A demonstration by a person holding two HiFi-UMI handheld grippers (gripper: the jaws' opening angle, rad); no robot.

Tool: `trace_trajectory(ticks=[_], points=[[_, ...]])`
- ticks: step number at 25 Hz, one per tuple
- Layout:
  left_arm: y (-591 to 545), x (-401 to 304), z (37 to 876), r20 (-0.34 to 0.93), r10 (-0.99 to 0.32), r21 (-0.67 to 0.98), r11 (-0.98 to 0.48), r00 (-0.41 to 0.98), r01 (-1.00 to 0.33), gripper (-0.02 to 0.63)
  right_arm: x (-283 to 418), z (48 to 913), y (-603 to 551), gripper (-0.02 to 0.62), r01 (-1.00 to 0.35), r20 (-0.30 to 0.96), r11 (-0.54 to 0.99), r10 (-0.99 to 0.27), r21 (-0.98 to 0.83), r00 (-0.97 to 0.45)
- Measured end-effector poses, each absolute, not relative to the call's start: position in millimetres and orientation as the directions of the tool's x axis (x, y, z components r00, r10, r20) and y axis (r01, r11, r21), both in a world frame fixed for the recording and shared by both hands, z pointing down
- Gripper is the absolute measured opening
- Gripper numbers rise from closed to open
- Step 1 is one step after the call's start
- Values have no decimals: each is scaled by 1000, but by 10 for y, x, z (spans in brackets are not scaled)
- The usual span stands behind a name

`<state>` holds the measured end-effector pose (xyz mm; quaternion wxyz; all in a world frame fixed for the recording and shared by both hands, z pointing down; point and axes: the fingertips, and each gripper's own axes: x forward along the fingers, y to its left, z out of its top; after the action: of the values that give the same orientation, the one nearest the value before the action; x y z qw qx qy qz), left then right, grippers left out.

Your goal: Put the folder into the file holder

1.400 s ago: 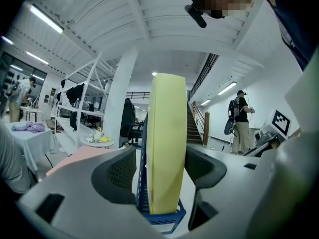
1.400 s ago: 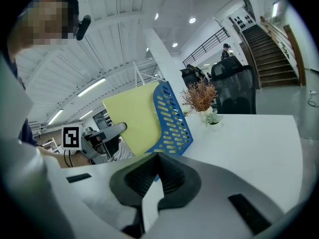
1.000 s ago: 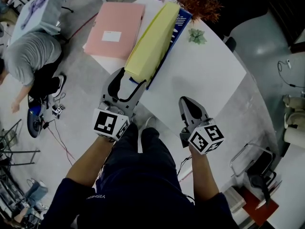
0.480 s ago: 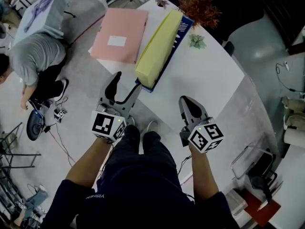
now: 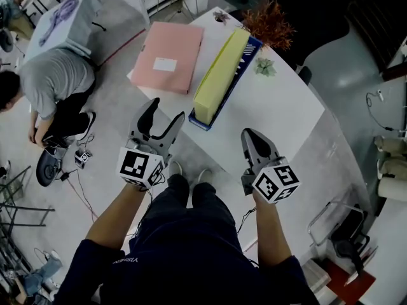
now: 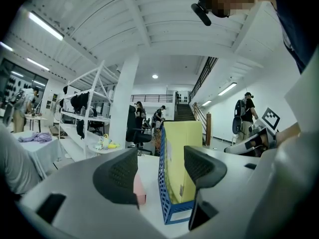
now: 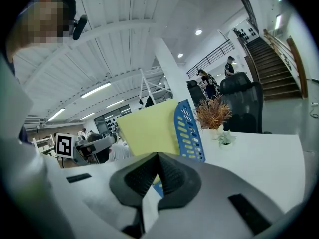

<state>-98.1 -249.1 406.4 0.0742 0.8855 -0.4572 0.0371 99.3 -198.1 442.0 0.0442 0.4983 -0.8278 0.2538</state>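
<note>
My left gripper has its fingers spread with nothing between them, hovering just short of the near edge of the white table. My right gripper has its fingers pressed together, also empty. The yellow folder stands on edge inside the blue file holder, just ahead of my left fingers, its long axis running away from me. My left is the nearer hand (a pink folder lies flat further left), and I judge the filing done.
</note>
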Motion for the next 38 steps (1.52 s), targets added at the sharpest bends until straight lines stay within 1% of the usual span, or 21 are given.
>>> trace_trajectory(ticks=[5, 16, 38], points=[[-2533, -1091, 4030, 141, -799, 102, -575, 584, -812, 302, 951, 4326, -2036, 5, -850, 314, 378, -810, -367, -496], [-2571, -1216, 3883, 130, -786, 84, -599, 605, -796, 219, 859, 4191, -2119, 5, -850, 294, 387, -817, -356, -495], [-2650, -1251, 3746, 117, -781, 80, -609, 614, -789, 137, 804, 4020, -2281, 5, -846, 261, 408, -823, -344, -504]])
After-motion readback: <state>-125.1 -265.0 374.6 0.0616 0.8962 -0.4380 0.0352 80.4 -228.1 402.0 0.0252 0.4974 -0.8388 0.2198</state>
